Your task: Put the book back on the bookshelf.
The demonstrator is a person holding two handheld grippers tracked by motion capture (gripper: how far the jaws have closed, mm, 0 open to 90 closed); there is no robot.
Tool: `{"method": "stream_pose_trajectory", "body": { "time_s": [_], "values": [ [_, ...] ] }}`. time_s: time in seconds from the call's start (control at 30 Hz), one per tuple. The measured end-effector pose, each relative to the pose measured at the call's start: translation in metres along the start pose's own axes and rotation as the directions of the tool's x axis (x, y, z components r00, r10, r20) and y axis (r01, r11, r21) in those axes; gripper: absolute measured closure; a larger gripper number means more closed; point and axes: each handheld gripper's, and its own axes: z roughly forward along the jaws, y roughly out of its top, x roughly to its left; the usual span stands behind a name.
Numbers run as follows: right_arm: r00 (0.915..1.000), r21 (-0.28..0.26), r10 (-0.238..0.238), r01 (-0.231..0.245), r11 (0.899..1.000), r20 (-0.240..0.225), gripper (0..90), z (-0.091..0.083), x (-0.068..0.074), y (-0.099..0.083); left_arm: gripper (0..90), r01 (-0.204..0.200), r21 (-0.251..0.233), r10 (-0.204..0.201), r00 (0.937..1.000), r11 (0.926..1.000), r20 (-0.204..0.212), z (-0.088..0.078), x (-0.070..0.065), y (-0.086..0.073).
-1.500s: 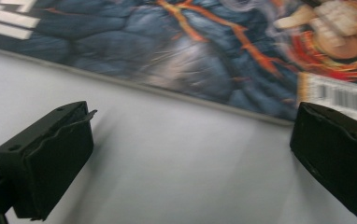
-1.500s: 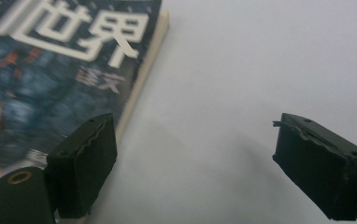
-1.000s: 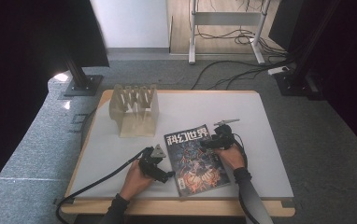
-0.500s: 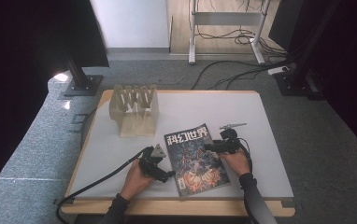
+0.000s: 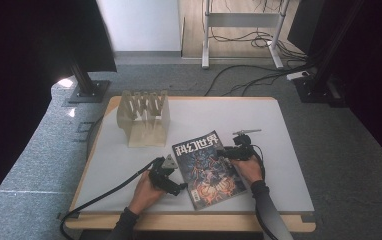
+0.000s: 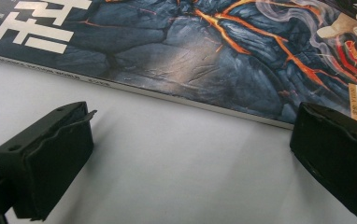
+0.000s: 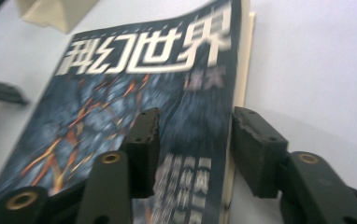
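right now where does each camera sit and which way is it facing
High view: above the person's side, looking forward and down on the table; both forearms, left gripper, right gripper.
Left gripper view: low over the table, facing the magazine spine; its own open jaws.
Right gripper view: along the magazine's right edge; its jaws have been closing astride that edge.
All three share the magazine.

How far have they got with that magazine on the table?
Early. The magazine lies flat and closed on the table. In hand: the right hand-held gripper straddles its right edge, jaws just closing, one over the cover, one beside the edge, not clearly pinching yet. The left hand-held gripper waits open by the spine. Gripping and lifting remain.
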Motion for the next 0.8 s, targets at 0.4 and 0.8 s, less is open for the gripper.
{"method": "stream_pose_trajectory", "body": {
  "time_s": [0.4, 0.8],
  "values": [
    [0.9918, 0.072, -0.126, 0.127, 0.989, -0.017, 70.9, 0.009, 0.016, 0.02, 0.0, -0.001, 0.0, 0.001, 1.0, 1.0, -0.001, 0.0, 0.0, 0.0],
    [0.9544, 0.016, -0.293, 0.294, 0.956, -0.056, 82.0, -0.027, 0.06, 0.033, 0.0, 0.007, 0.0, -0.007, 0.9999, 1.0, 0.009, -0.001, 0.001, 0.0]
  ]
}}
